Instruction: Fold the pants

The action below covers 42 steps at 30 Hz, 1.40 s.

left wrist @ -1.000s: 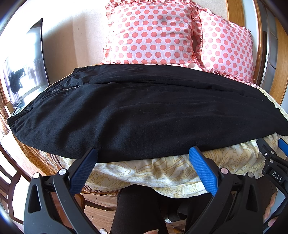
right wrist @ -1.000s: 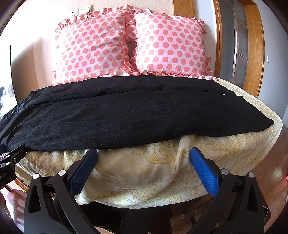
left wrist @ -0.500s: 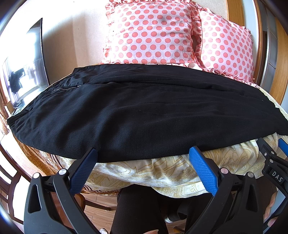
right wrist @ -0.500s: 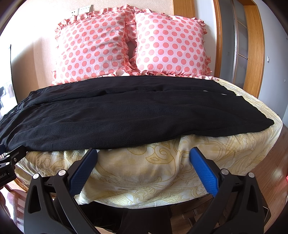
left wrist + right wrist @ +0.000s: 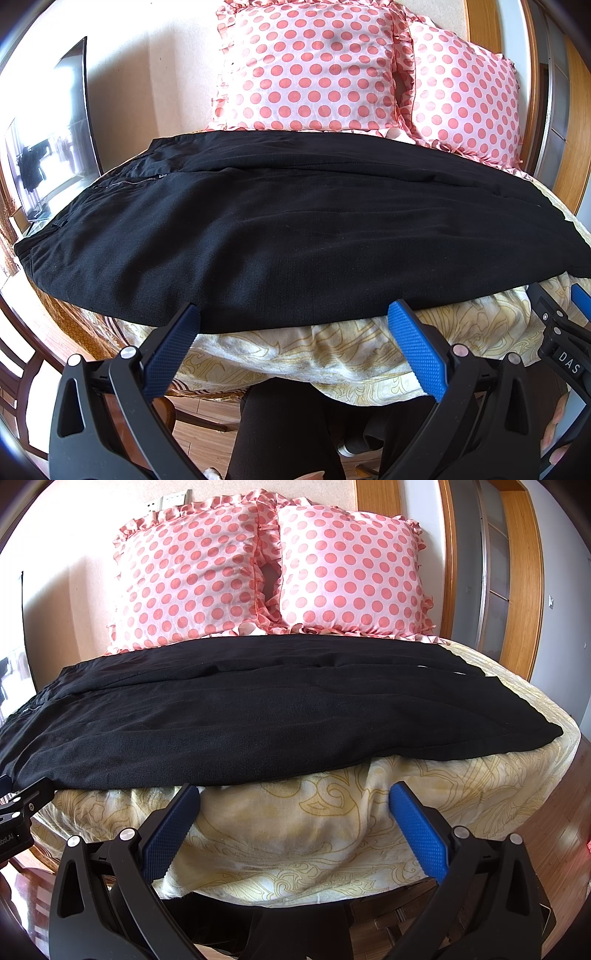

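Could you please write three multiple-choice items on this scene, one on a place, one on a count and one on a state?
1. Where do the black fabric pants lie?
A. On the wooden floor
B. Spread across the cream patterned cloth
C. Draped over a chair

2. How many pink polka-dot ruffled pillows stand behind the pants?
A. One
B. Two
C. Four

3. How do the left gripper and right gripper stand?
A. Both open, holding nothing
B. Both shut on the pants
C. Left shut on a pillow, right open

Answers:
1 B, the pants lie flat, lengthwise on the cloth.
2 B, two pillows stand side by side against the wall.
3 A, the blue fingers of each are spread wide, short of the near pants edge.
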Each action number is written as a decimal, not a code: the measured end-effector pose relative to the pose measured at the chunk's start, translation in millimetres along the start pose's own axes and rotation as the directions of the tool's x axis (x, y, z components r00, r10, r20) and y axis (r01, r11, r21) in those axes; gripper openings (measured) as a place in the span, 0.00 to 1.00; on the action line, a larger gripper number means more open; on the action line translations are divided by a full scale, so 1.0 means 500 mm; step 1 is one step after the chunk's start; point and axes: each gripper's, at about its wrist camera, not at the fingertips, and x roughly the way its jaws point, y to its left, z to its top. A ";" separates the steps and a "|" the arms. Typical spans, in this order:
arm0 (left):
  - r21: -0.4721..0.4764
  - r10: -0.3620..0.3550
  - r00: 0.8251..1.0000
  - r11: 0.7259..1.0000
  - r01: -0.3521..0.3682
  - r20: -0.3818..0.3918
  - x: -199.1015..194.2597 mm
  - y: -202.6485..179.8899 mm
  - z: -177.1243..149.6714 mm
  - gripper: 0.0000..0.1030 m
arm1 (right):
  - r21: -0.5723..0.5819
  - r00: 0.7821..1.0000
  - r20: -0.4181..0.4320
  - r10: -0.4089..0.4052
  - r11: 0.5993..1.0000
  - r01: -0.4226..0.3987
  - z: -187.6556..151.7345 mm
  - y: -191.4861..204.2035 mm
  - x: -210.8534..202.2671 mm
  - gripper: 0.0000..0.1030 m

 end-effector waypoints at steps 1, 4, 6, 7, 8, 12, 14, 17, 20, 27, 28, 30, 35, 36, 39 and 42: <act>0.000 0.000 1.000 1.000 0.000 0.000 0.000 0.000 0.000 0.98 | 0.000 1.000 0.000 0.000 1.000 0.000 0.000 0.001 0.000 0.99; 0.000 0.000 1.000 1.000 0.000 0.000 0.000 0.000 0.000 0.98 | -0.001 1.000 -0.001 0.001 1.000 -0.001 0.000 0.005 0.000 0.99; 0.002 -0.002 1.000 1.000 0.002 0.003 0.000 0.000 0.000 0.98 | -0.001 1.000 -0.001 0.001 1.000 -0.001 -0.001 0.008 0.000 0.99; 0.004 -0.003 1.000 1.000 0.003 0.005 -0.001 0.000 -0.001 0.98 | -0.001 1.000 -0.001 0.001 1.000 -0.001 -0.001 0.009 0.000 0.99; 0.006 -0.005 1.000 1.000 0.005 0.006 -0.001 0.000 -0.001 0.98 | -0.002 1.000 -0.004 0.003 1.000 -0.003 0.000 0.010 0.000 0.99; 0.012 -0.064 0.998 0.998 0.064 -0.018 -0.008 0.007 0.003 0.98 | -0.033 0.998 -0.033 0.052 0.998 -0.053 -0.005 0.009 -0.009 0.99; -0.007 -0.144 0.990 0.990 0.144 -0.012 -0.030 0.025 0.012 0.98 | -0.055 0.998 0.007 0.068 0.996 -0.067 0.015 -0.001 -0.033 0.99; -0.016 -0.192 0.981 0.981 0.192 0.030 -0.066 0.041 0.053 0.98 | -0.063 0.992 0.119 0.051 0.997 -0.044 0.079 -0.053 -0.079 0.99; -0.007 -0.175 0.981 0.984 0.176 0.078 -0.070 0.054 0.115 0.98 | -0.054 0.981 0.191 -0.021 0.998 0.032 0.177 -0.109 -0.064 0.99; -0.026 -0.068 0.994 0.997 0.071 0.085 0.030 0.077 0.246 0.98 | 0.011 0.960 -0.055 -0.273 0.962 0.274 0.422 -0.239 0.238 0.99; -0.040 -0.050 0.994 0.998 0.055 0.099 0.048 0.082 0.259 0.98 | 0.031 0.943 -0.110 -0.314 0.947 0.319 0.446 -0.264 0.292 0.99; -0.070 -0.033 0.990 0.997 0.043 0.134 0.071 0.091 0.276 0.98 | 0.080 0.909 -0.215 -0.358 0.921 0.382 0.476 -0.314 0.395 0.99; -0.106 -0.051 0.997 0.993 0.058 0.066 0.143 0.096 0.304 0.98 | 0.267 0.810 -0.474 -0.346 0.820 0.507 0.494 -0.436 0.608 0.99; -0.098 -0.047 0.998 0.994 0.052 0.052 0.154 0.093 0.305 0.98 | 0.303 0.798 -0.504 -0.331 0.797 0.522 0.492 -0.454 0.639 0.99; -0.067 -0.022 0.999 0.997 0.024 0.040 0.186 0.084 0.308 0.98 | 0.358 0.760 -0.560 -0.330 0.731 0.581 0.488 -0.482 0.701 0.99; -0.053 -0.023 0.999 0.998 0.024 0.025 0.204 0.078 0.307 0.98 | 0.346 0.730 -0.583 -0.355 0.705 0.619 0.492 -0.486 0.744 0.99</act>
